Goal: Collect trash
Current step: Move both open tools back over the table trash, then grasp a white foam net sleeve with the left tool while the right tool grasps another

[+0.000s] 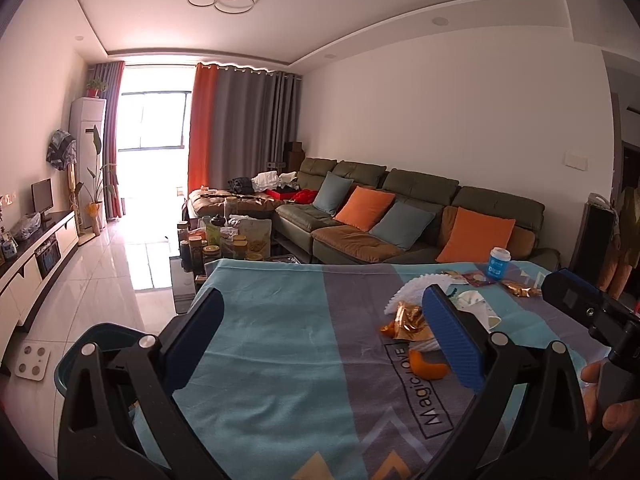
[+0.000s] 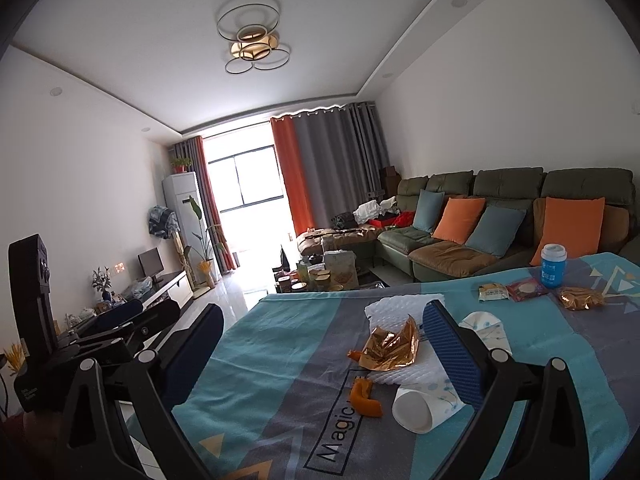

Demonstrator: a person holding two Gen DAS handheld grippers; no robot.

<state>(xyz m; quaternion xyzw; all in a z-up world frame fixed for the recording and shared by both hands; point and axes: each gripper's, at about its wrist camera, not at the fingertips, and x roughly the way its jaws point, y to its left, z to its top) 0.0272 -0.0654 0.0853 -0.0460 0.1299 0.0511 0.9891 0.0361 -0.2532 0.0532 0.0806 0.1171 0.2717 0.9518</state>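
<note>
Trash lies on a table under a teal and grey cloth (image 2: pixel 280 360). A gold foil wrapper (image 2: pixel 392 344) rests on a white foam net (image 2: pixel 400 308). Orange peel (image 2: pixel 366 398) lies beside a tipped paper cup (image 2: pixel 420 404), and a crushed paper cup (image 2: pixel 486 330) sits further back. Snack packets (image 2: pixel 494 292) and a blue cup (image 2: pixel 554 266) are at the far right. My right gripper (image 2: pixel 324 352) hangs open over the cloth, with the wrapper inside its span. My left gripper (image 1: pixel 320 340) is open and empty, left of the wrapper (image 1: pixel 408 320) and peel (image 1: pixel 430 368).
A dark green bin (image 1: pixel 80 356) stands on the floor off the table's left edge, near a white scale (image 1: pixel 32 364). Beyond the table are a cluttered coffee table (image 1: pixel 224 240), a green sofa (image 1: pixel 400 216) with cushions, and a TV cabinet (image 1: pixel 40 248).
</note>
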